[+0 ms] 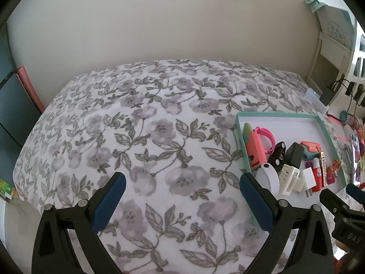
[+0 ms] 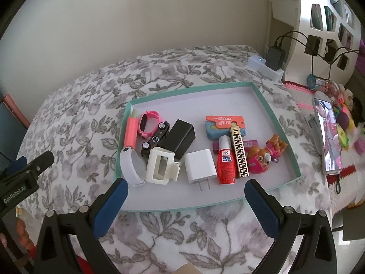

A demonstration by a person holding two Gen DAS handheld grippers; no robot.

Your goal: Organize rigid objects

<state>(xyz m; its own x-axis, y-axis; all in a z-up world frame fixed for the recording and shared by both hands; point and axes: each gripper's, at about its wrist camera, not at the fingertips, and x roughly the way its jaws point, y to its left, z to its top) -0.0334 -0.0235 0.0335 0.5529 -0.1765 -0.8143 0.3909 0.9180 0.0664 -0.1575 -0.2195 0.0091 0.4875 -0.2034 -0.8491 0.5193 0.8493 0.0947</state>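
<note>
A shallow teal-rimmed tray [image 2: 262, 100] lies on the flowered bedspread and holds several small rigid objects: a pink watch [image 2: 148, 123], a black toy car [image 2: 155, 139], a black charger [image 2: 180, 138], a cream hair clip [image 2: 159, 166], a white plug [image 2: 200, 169], a red bottle [image 2: 225, 165], a gold patterned bar [image 2: 239, 155], a toy pup [image 2: 264, 157] and a white band [image 2: 131, 169]. My right gripper [image 2: 186, 190] is open and empty just before the tray's near rim. My left gripper [image 1: 182, 182] is open and empty over bare bedspread, left of the tray [image 1: 241, 137].
A phone [image 2: 328, 134] lies right of the tray beside colourful toys [image 2: 344, 116]. A white power strip with a black adapter [image 2: 276, 57] sits at the back right before a white shelf unit [image 2: 326, 18]. A wall runs behind the bed. The left gripper's body shows at the left edge of the right wrist view [image 2: 25, 171].
</note>
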